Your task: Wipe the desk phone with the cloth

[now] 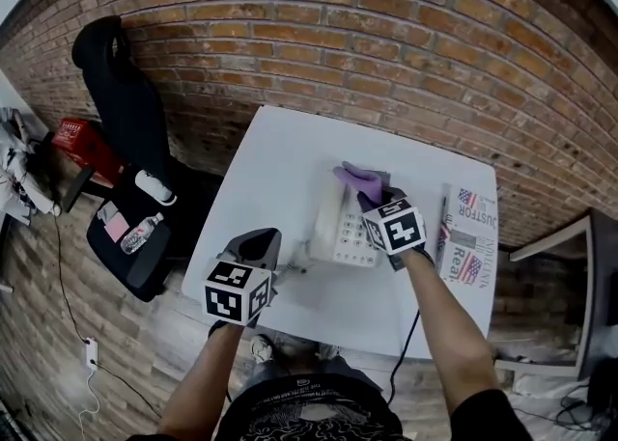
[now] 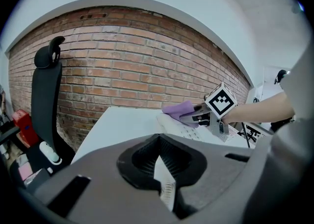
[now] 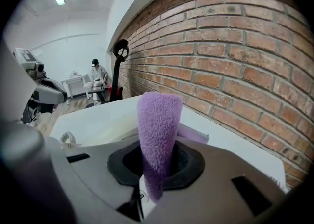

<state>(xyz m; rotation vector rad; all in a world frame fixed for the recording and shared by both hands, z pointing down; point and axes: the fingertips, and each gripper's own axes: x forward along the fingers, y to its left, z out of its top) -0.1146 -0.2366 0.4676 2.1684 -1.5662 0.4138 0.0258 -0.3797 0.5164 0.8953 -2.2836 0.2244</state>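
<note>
A white desk phone (image 1: 340, 229) sits mid-table on the white desk (image 1: 275, 164). My right gripper (image 1: 372, 200) is shut on a purple cloth (image 1: 359, 179), which rests over the phone's far right end. In the right gripper view the cloth (image 3: 158, 130) stands up between the jaws and hides what lies under them. My left gripper (image 1: 263, 241) hovers near the phone's near left corner, beside the coiled cord (image 1: 299, 261), jaws together with nothing in them. The left gripper view shows the phone (image 2: 189, 130), the cloth (image 2: 177, 110) and the right gripper (image 2: 194, 116) ahead.
A flag-printed booklet (image 1: 468, 232) lies right of the phone. A black cable (image 1: 406, 333) hangs off the desk's near edge. A black office chair (image 1: 126, 111) holding a bottle (image 1: 145, 232) stands left of the desk, a red box (image 1: 82, 140) beyond it. A brick wall (image 1: 386, 34) backs the desk.
</note>
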